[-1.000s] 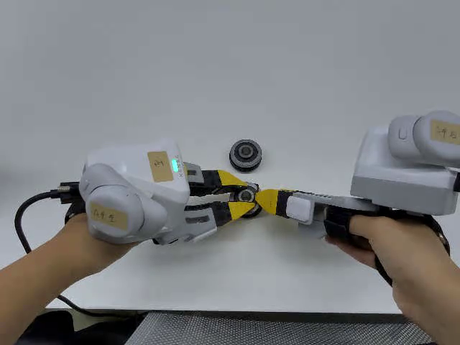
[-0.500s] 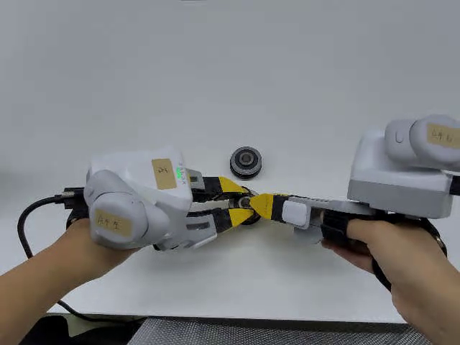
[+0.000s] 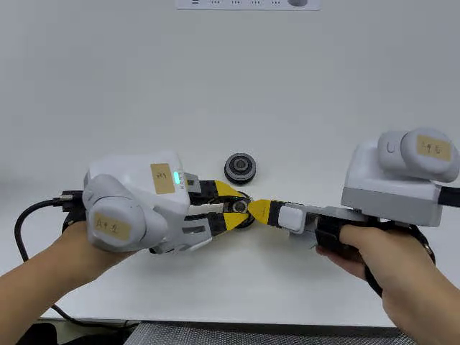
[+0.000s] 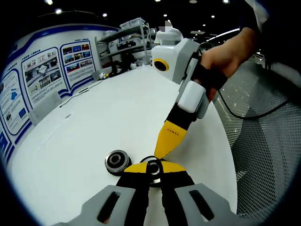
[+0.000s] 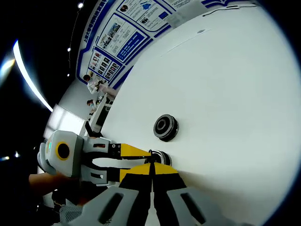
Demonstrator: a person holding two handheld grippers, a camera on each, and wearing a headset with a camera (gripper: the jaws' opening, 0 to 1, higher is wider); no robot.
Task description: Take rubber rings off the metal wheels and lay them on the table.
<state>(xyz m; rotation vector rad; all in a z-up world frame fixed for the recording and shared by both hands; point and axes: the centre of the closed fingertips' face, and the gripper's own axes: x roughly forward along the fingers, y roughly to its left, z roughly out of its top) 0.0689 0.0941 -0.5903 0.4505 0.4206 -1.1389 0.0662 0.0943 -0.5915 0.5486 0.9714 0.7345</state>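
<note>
I counted two metal wheels and two tools over the white surface [image 3: 302,122], one tool in each of the person's hands. Just left of the middle of the head view, the left tool [image 3: 236,207] had its yellow-tipped jaws closed from above and below on the gripped wheel [image 3: 241,209], which sat low against the surface. The right tool [image 3: 257,210] came in from the right side of the frame. Its jaws were pressed flat together, with the tip touching that wheel's right edge. I could not tell whether any rubber was pinched there, because both pairs of yellow tips covered most of the rim. The loose wheel [image 3: 239,167] lay alone a little above them in the frame, near but apart, with its dark rubber ring [image 3: 226,167] on around the metal hub. In the left gripper view it sat just left of the jaws, and in the right gripper view just above them. A single black cable [image 3: 25,219] looped off the left hand's [image 3: 75,248] side toward the lower left corner. One white socket strip [image 3: 248,3] lay along the top edge. The right hand [image 3: 384,255] filled the lower right. Poster boards [image 4: 42,70] lined the wall at the left of the left gripper view.
</note>
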